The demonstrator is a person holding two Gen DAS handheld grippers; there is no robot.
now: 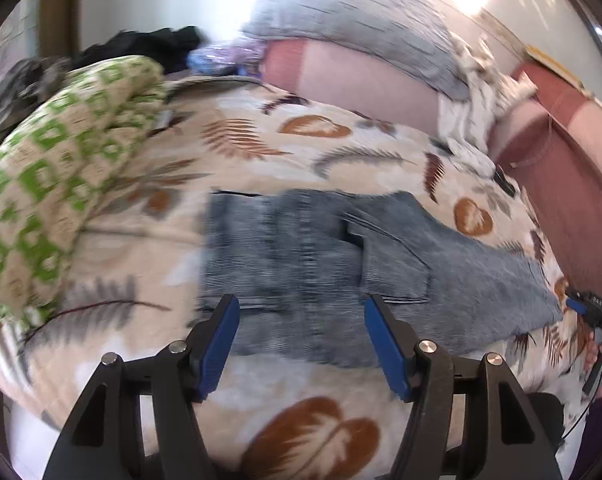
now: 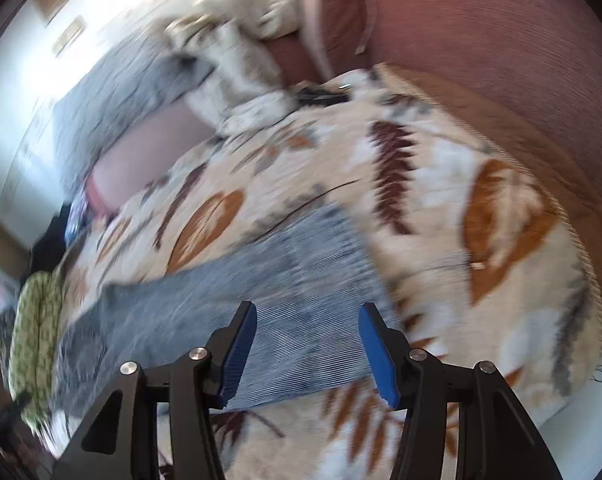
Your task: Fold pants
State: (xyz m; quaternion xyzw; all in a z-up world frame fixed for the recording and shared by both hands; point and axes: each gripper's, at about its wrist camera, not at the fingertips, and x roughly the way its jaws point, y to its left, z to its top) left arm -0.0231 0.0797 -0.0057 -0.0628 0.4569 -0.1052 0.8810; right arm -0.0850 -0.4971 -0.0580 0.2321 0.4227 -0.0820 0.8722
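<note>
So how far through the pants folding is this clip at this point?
Partly done, by the look of it: the jeans lie on the leaf-print blanket as a short, compact bundle with a layer edge across the middle, so at least one fold seems made. Nothing is in hand: the left gripper and right gripper are both open above the denim. Any final fold or tidying remains.

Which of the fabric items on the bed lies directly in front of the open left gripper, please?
The blue denim pants, flat between the left gripper fingers; the green-patterned pillow sits far left, the grey pillow behind.

1 jeans (image 1: 313,256), 1 leaf-print bedspread (image 1: 261,140), 2 grippers: left (image 1: 301,312), right (image 2: 307,320).
</note>
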